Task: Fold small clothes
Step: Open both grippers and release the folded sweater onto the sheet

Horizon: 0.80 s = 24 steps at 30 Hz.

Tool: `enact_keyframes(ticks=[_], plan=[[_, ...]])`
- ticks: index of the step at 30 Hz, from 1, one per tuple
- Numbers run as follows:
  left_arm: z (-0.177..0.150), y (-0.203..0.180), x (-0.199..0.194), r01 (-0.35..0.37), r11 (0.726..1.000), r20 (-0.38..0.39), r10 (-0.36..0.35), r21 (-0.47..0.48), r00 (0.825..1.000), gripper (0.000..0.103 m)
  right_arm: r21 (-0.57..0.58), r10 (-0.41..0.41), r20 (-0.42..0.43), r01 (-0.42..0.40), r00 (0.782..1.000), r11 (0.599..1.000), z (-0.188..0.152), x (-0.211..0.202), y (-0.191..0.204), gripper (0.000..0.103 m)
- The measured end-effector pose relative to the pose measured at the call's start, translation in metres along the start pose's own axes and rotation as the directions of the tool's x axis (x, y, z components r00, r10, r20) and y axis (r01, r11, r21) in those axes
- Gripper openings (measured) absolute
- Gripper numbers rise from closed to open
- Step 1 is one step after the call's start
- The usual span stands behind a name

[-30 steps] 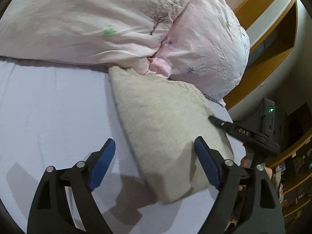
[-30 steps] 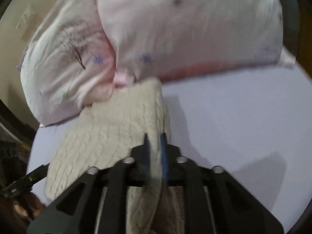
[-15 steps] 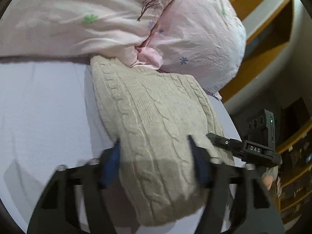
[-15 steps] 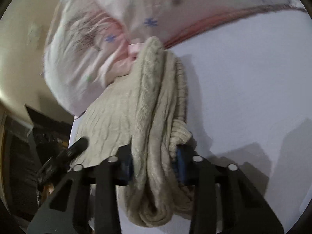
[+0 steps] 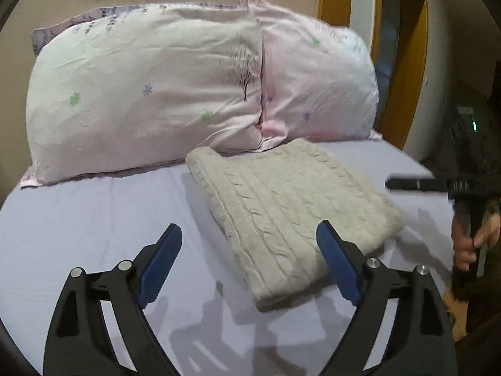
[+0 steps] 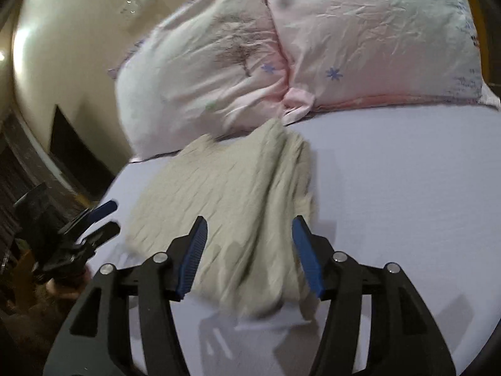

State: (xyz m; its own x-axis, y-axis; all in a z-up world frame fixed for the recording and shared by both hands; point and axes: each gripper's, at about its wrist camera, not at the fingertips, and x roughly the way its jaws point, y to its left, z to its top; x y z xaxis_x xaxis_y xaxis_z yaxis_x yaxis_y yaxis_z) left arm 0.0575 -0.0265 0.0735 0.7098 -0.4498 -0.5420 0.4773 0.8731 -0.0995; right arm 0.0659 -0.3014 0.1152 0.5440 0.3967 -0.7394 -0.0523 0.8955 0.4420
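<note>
We see a bed covered with a smooth pale lavender sheet (image 5: 78, 225), and it fills most of both views. Against the cream wall at its head lean two large pale pink pillows printed with small flowers and a dark tree. The left pillow (image 5: 141, 94) lies long across the bed, and the right pillow (image 5: 316, 84) presses against its end.

Just in front of the place where the two pillows meet lies the folded beige cable-knit sweater (image 5: 288, 216). It sits flat on the sheet as a thick rectangular stack, and its far corner touches or nearly touches the pillows. In the right wrist view the same sweater (image 6: 231, 206) is blurred, with its layered folded edges on the right side.

Our left hand-held gripper (image 5: 249, 266) hangs above the sheet with its blue-padded jaws wide apart and nothing between them. The right pad overlaps the near edge of the sweater in the view; we cannot tell whether it touches the knit.

Our right hand-held gripper (image 6: 249, 253) likewise stands with its jaws spread apart and empty, above the near part of the sweater. From the left wrist view it (image 5: 407, 184) appears as a dark bar at the right side of the bed, held by a hand (image 5: 472, 241).
</note>
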Motion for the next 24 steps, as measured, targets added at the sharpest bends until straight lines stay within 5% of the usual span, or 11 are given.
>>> enact_keyframes(ticks=[1,2,3,9,11,13,15,17,24], plan=[[-0.002,0.001,-0.002,0.019,1.000,-0.009,-0.019,-0.021,1.000,0.089,-0.018,-0.018,-0.025,0.018,1.000,1.000,-0.006,0.007,0.005,0.049],[-0.005,0.003,-0.002,0.036,0.998,-0.027,-0.038,-0.056,0.999,0.089,-0.047,-0.085,-0.049,0.082,0.995,0.996,-0.013,0.014,0.008,0.016],[-0.009,0.005,-0.001,0.049,0.995,-0.049,-0.053,-0.089,0.997,0.089,-0.046,-0.148,-0.056,0.146,0.987,0.988,-0.016,0.020,0.005,0.011],[-0.027,0.006,0.004,0.048,0.978,-0.113,-0.072,-0.203,0.991,0.089,0.065,-0.177,0.002,0.177,0.984,0.982,-0.002,0.025,-0.006,0.008],[-0.032,0.001,0.002,0.058,0.974,-0.126,-0.087,-0.219,0.988,0.090,0.050,-0.163,0.020,0.162,0.986,0.986,-0.011,0.014,0.001,0.022],[-0.037,-0.005,0.004,0.041,0.973,-0.154,-0.077,-0.227,0.985,0.095,0.049,-0.163,0.061,0.160,0.985,0.986,-0.021,-0.002,0.007,0.052],[-0.043,-0.014,0.007,0.002,0.971,-0.189,-0.048,-0.237,0.981,0.099,0.043,-0.194,0.094,0.191,0.977,0.981,-0.030,-0.015,0.014,0.094],[-0.049,-0.022,0.012,-0.033,0.970,-0.221,-0.022,-0.241,0.975,0.101,0.025,-0.235,0.091,0.234,0.968,0.972,-0.042,-0.022,0.023,0.101],[-0.053,-0.041,0.036,-0.181,0.969,-0.332,0.116,-0.171,0.936,0.102,-0.047,-0.333,-0.002,0.332,0.943,0.942,-0.060,0.005,0.042,0.101]])
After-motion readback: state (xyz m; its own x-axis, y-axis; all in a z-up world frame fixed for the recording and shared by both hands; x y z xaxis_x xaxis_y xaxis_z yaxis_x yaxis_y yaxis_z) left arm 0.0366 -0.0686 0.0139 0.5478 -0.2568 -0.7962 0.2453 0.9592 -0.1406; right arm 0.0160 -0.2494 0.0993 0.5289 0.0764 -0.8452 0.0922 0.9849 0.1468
